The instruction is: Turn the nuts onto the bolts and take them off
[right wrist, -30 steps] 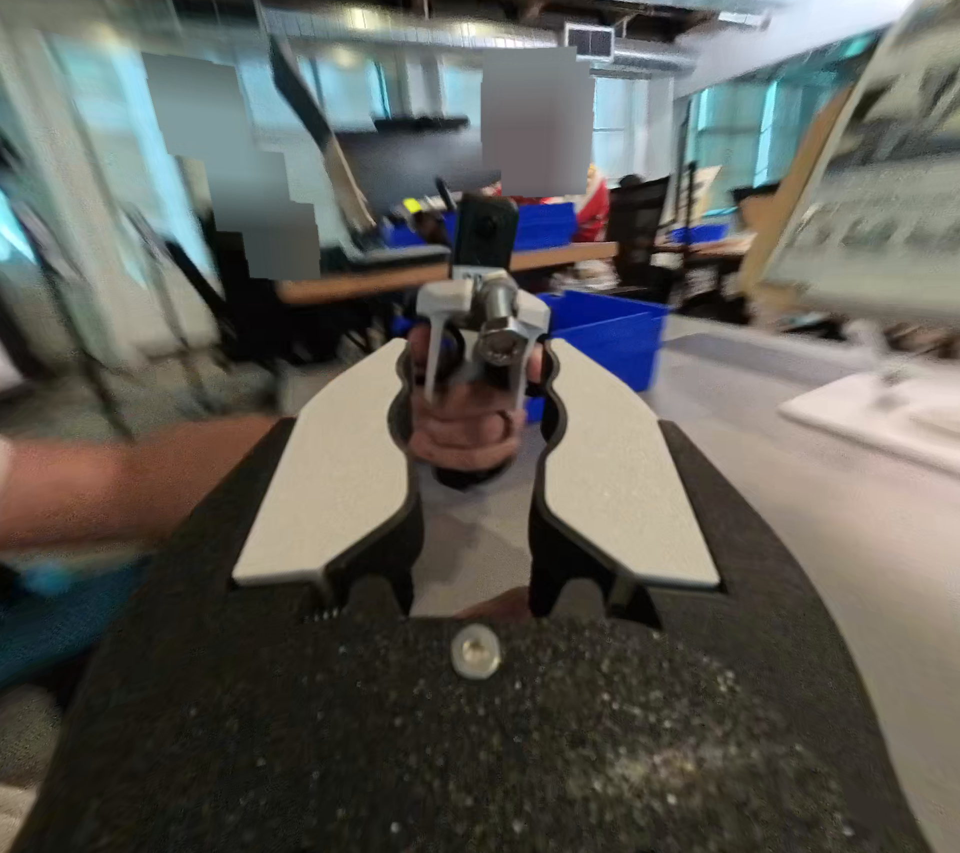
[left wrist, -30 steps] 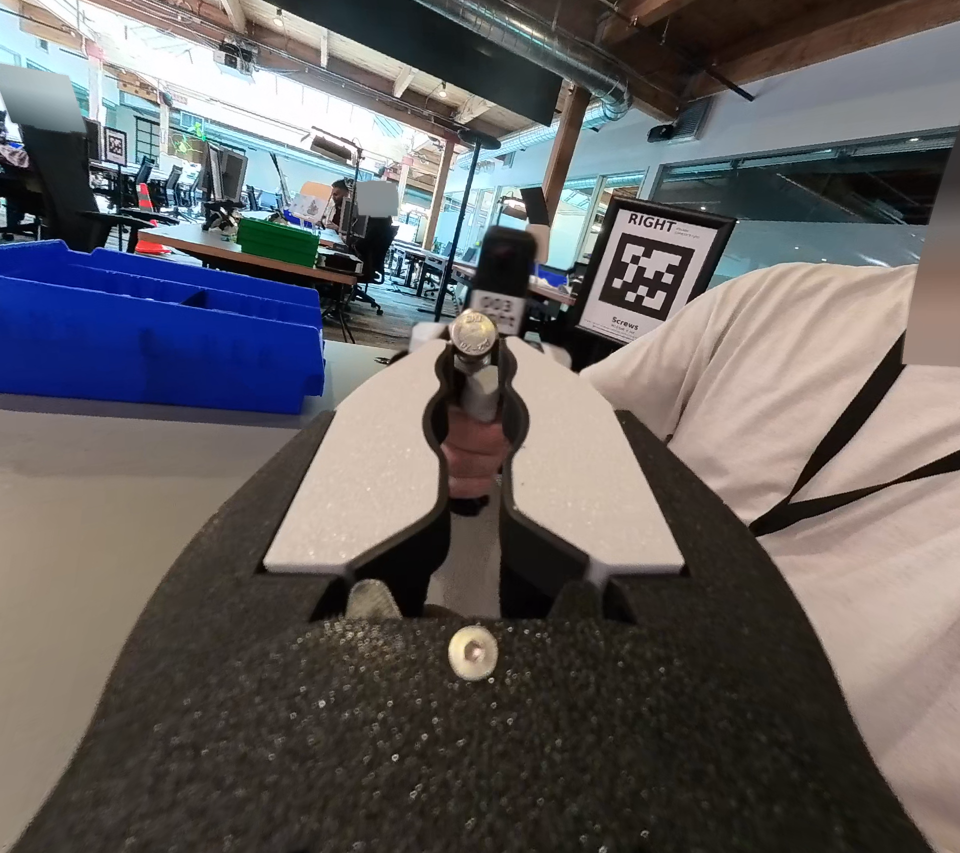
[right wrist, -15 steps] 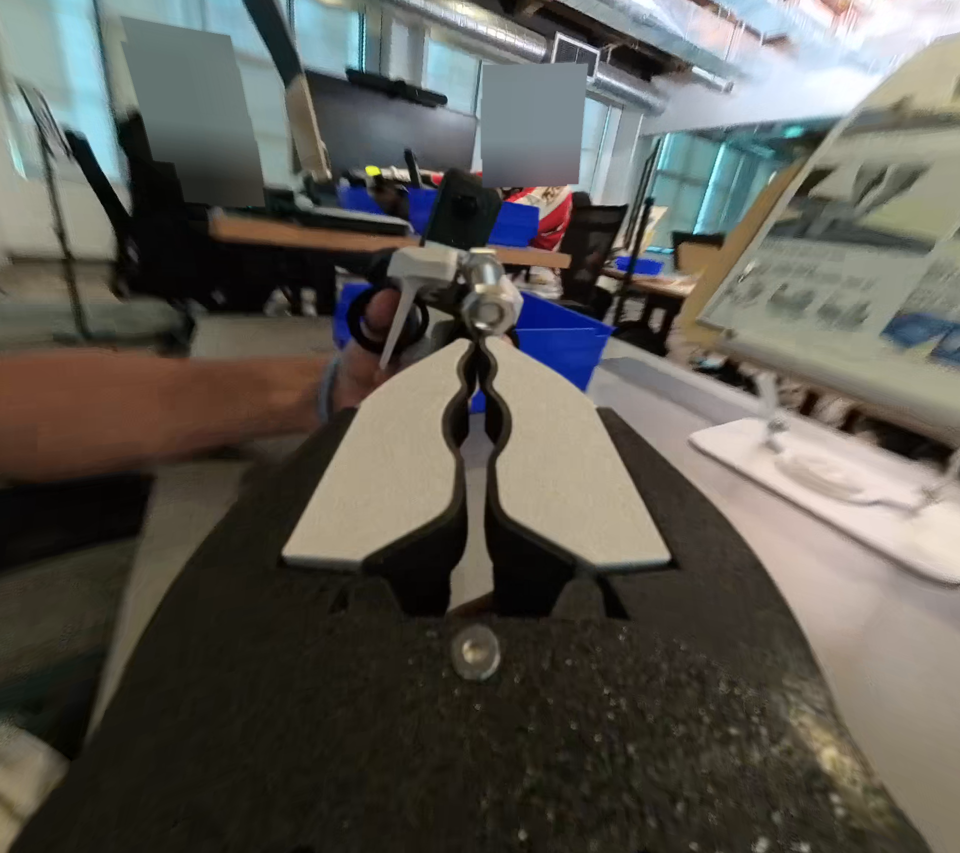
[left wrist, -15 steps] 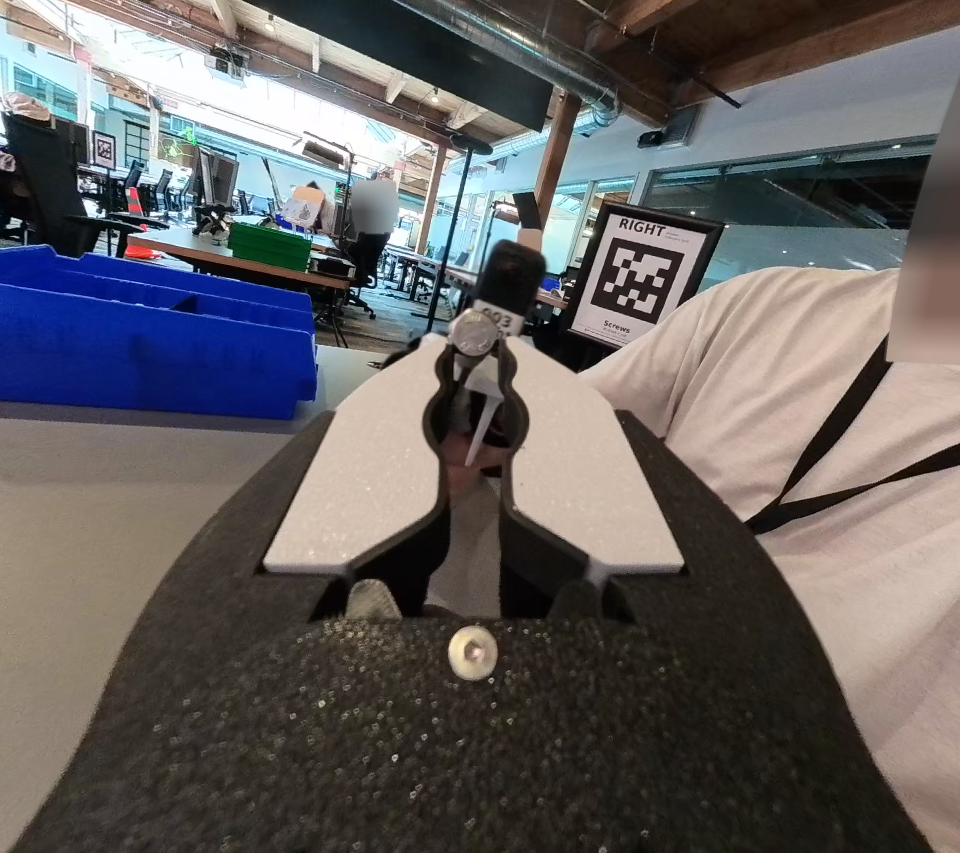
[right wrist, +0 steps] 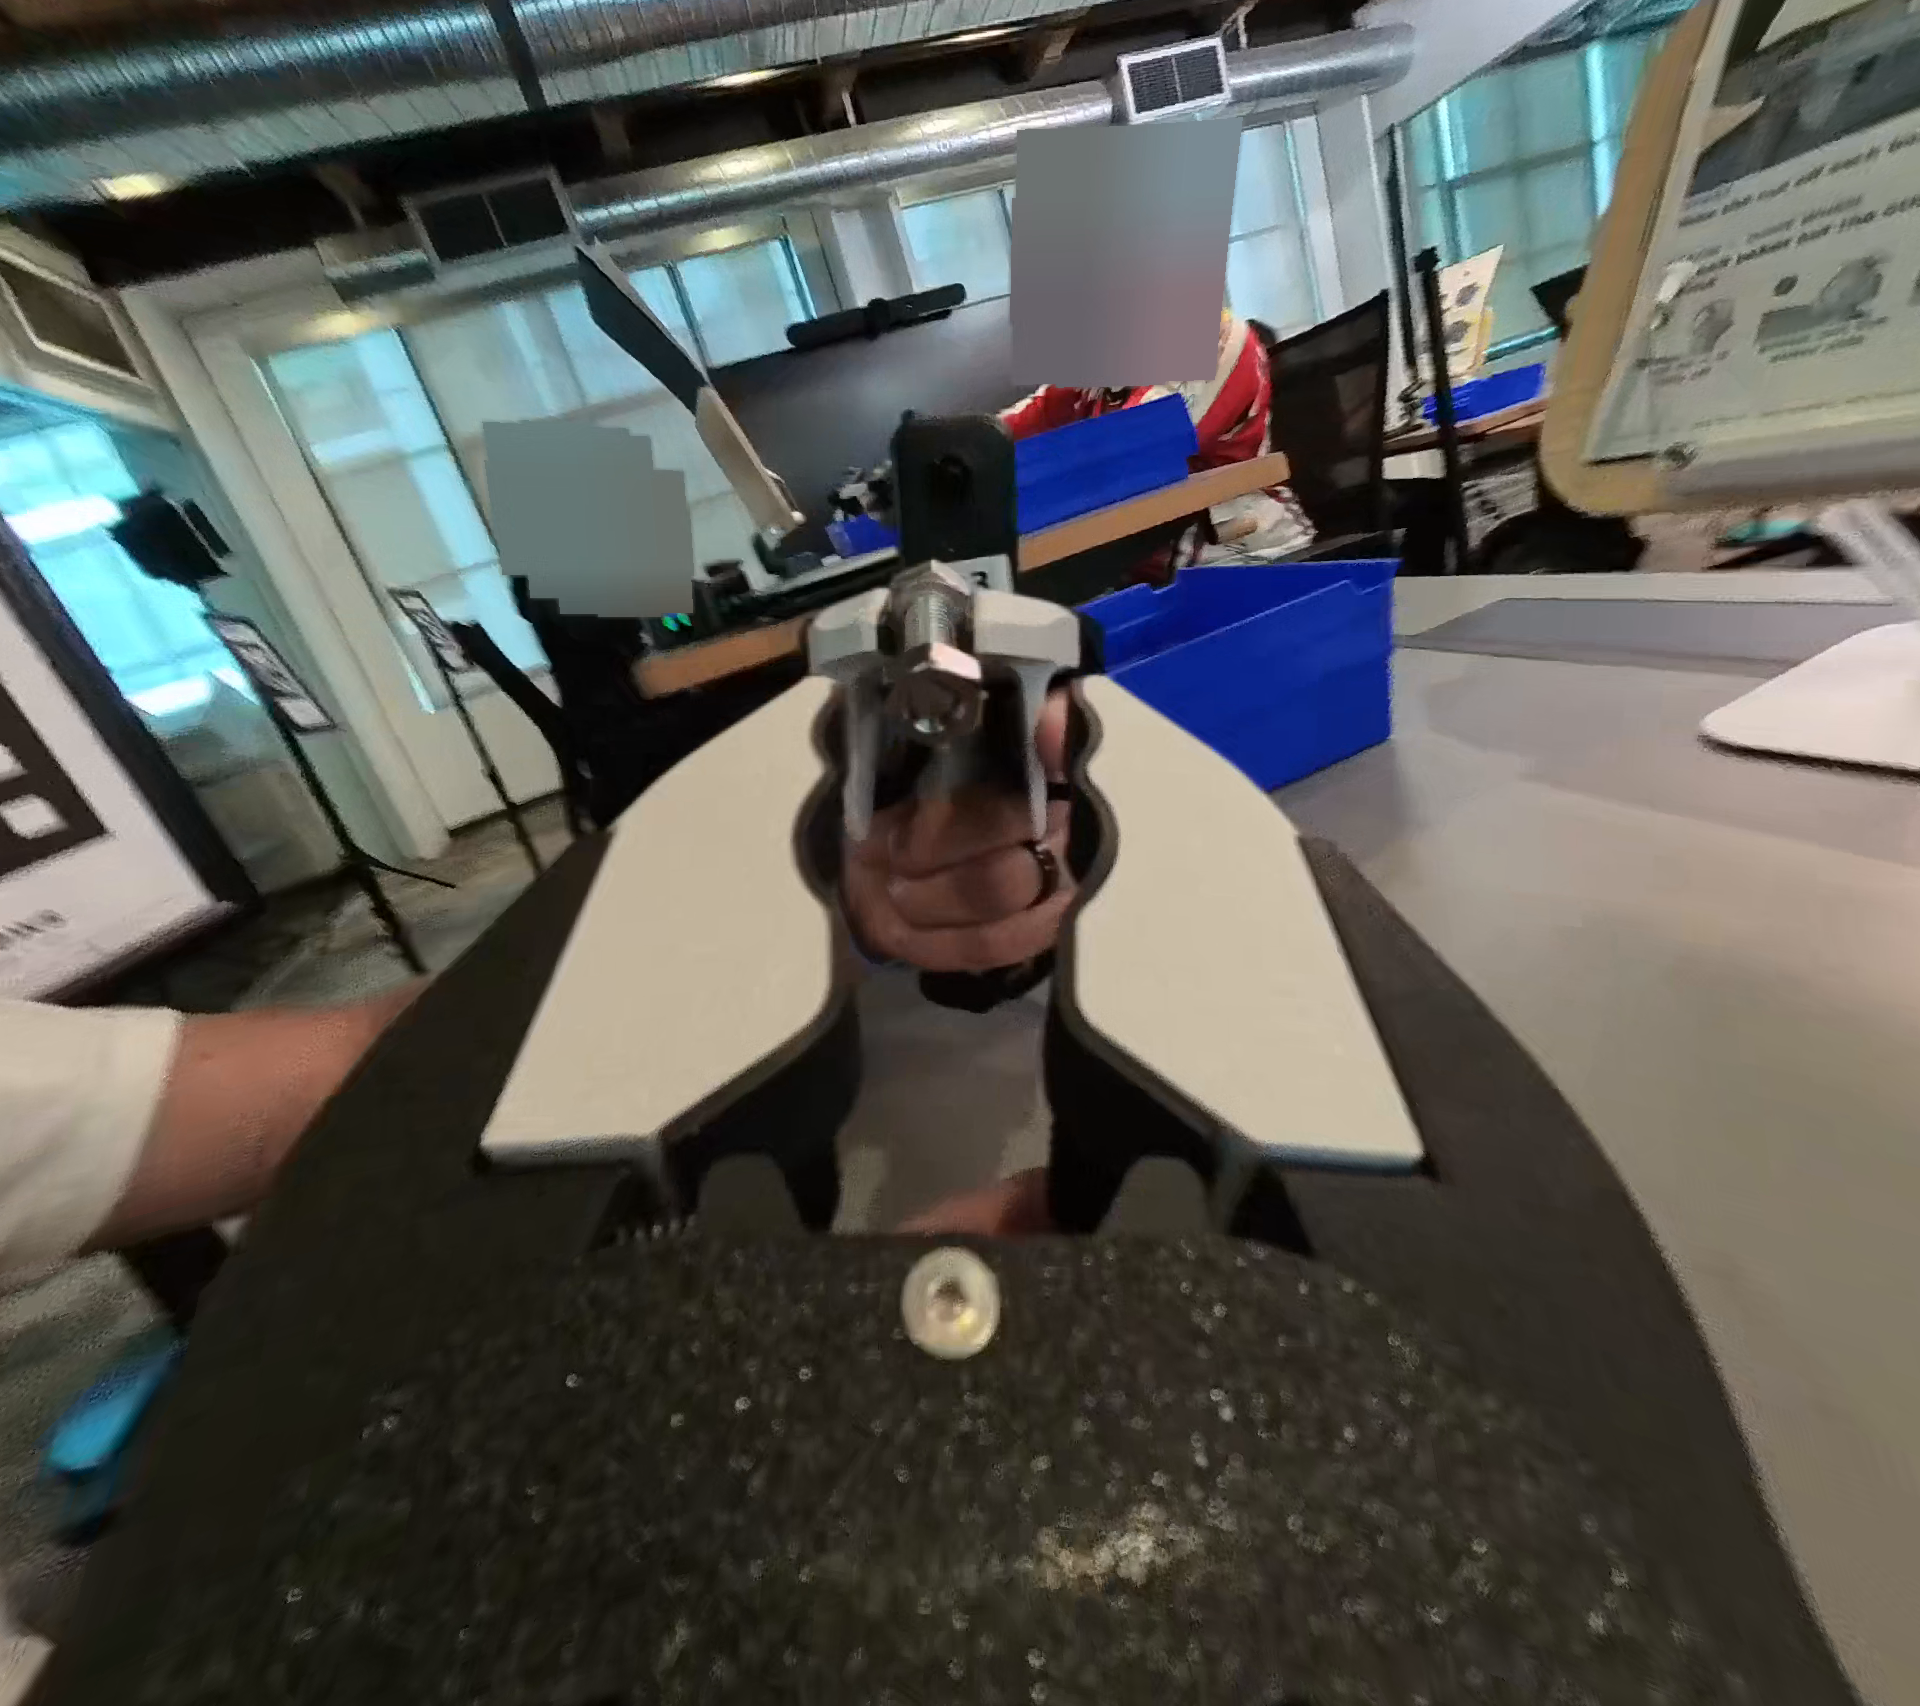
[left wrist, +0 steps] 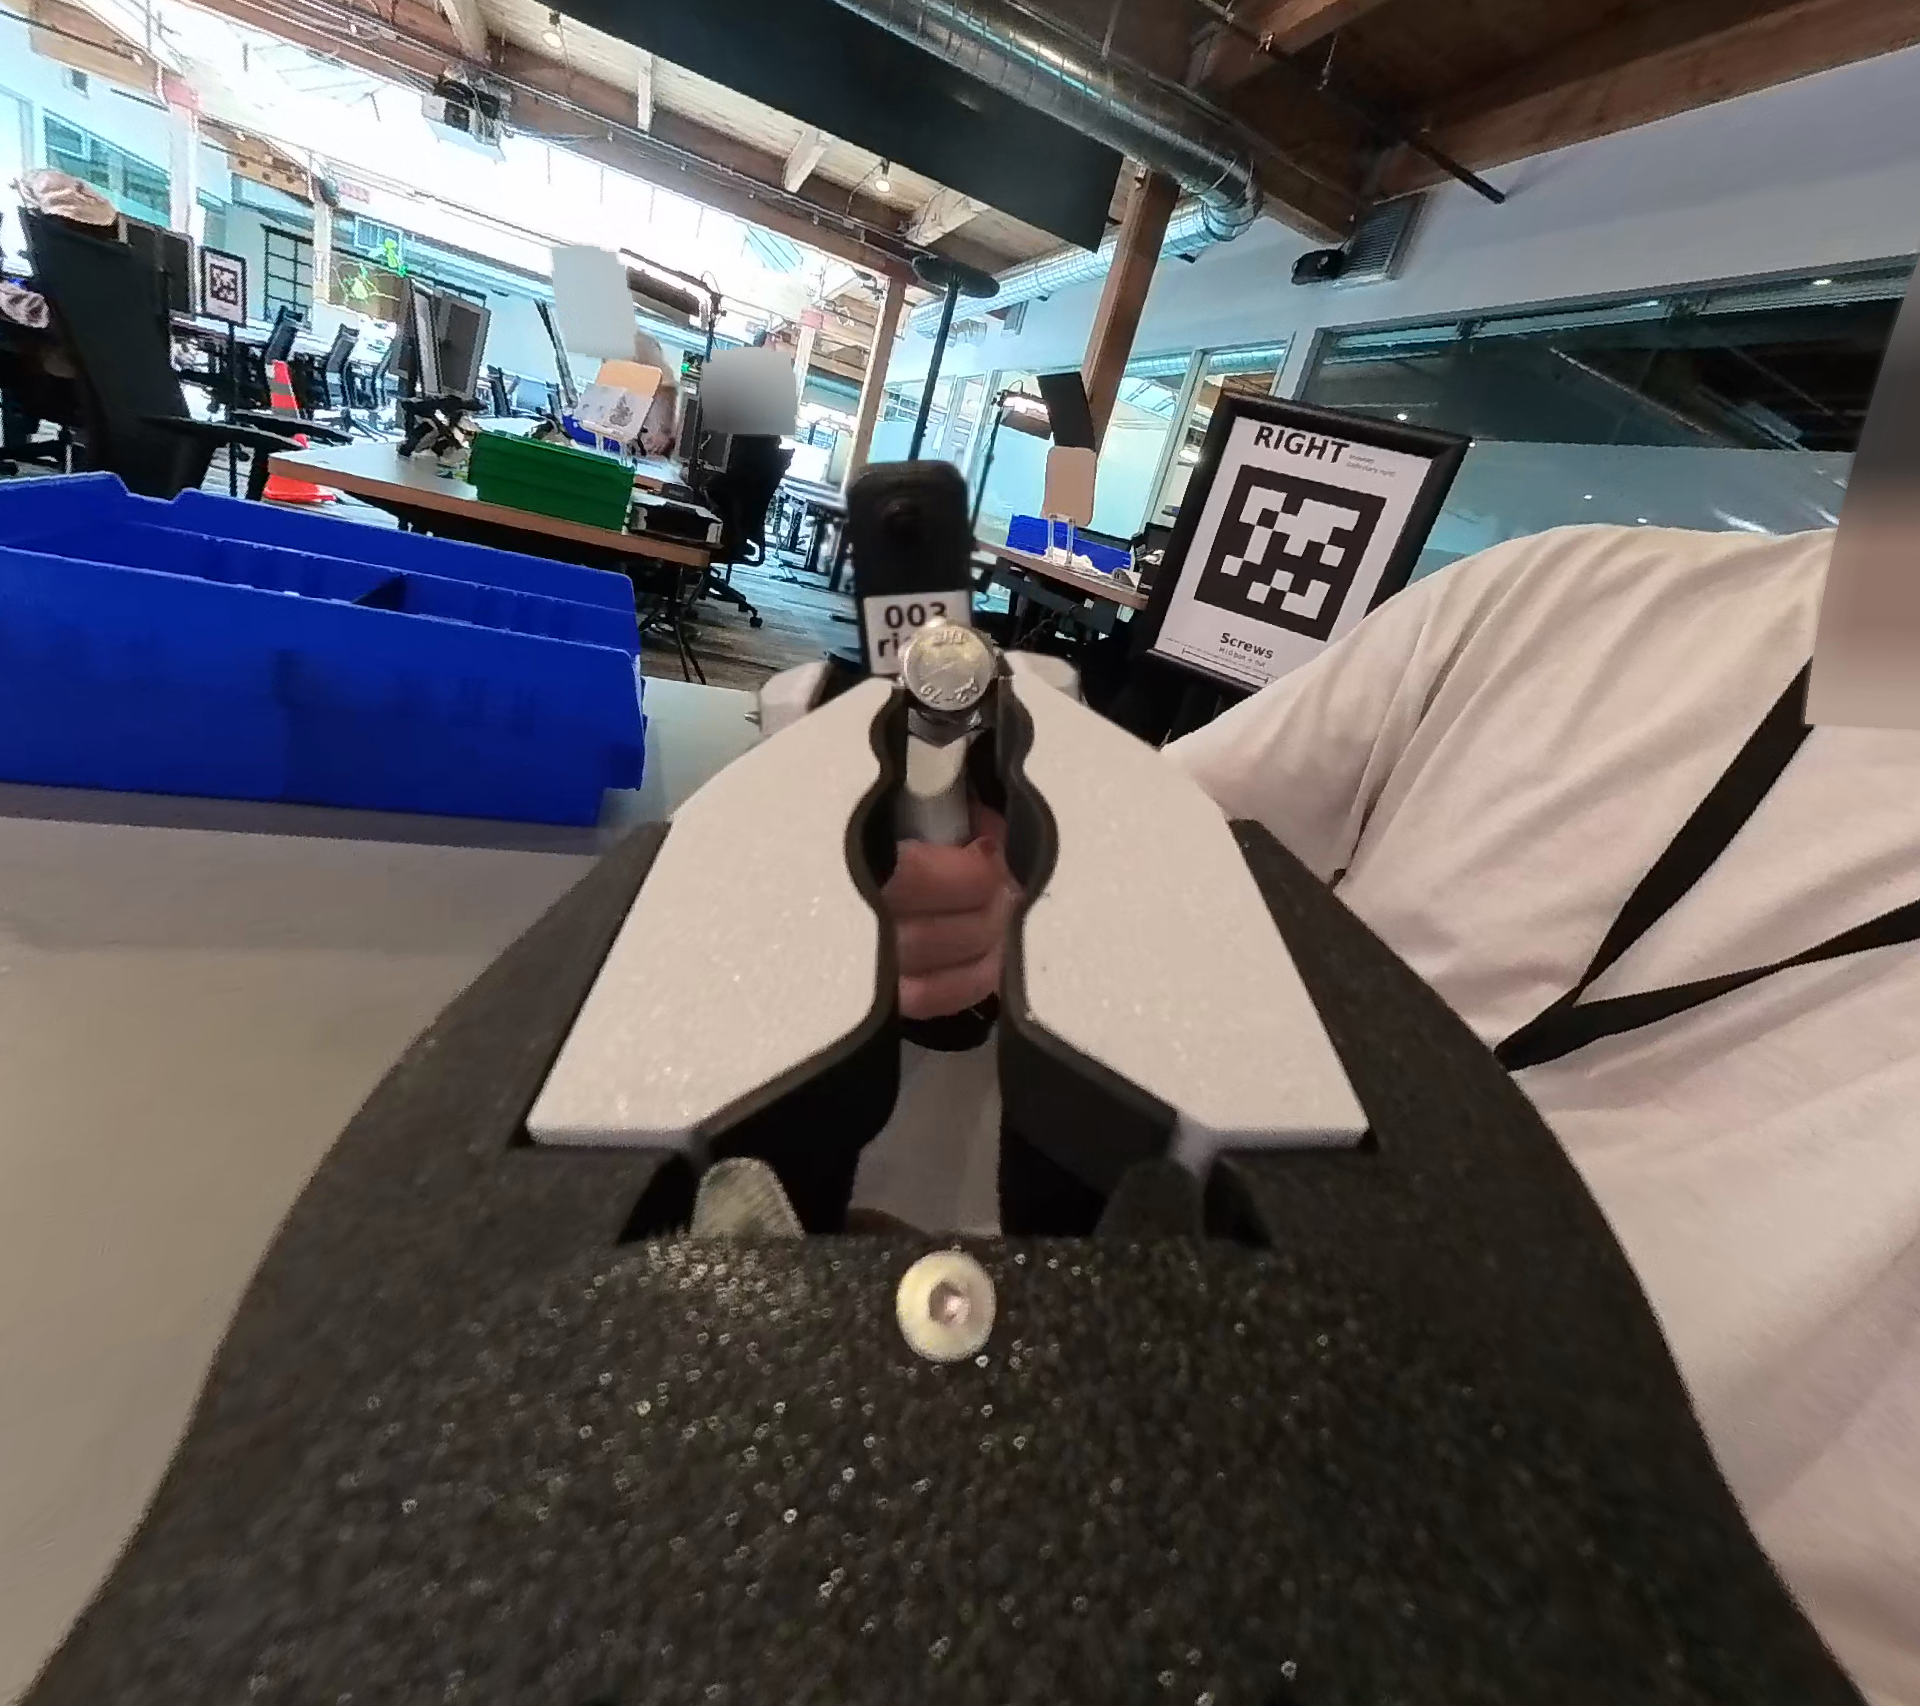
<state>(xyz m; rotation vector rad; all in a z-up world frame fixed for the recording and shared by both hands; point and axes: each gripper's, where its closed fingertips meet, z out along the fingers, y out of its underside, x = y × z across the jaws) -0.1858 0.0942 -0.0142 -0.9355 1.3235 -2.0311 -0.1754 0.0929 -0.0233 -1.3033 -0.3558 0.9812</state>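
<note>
Your left gripper pinches the bolt tight near its head, and the nut sits on the far end of that bolt. Your right gripper was clamped on the nut half a second ago, but now its fingers are spread wide around it. I think you let go to take a new grip, so more turning is left to do.

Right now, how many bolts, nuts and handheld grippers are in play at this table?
Bolt: 1
Nut: 1
Grippers: 2, the left gripper and the right gripper
Total: 4
</note>
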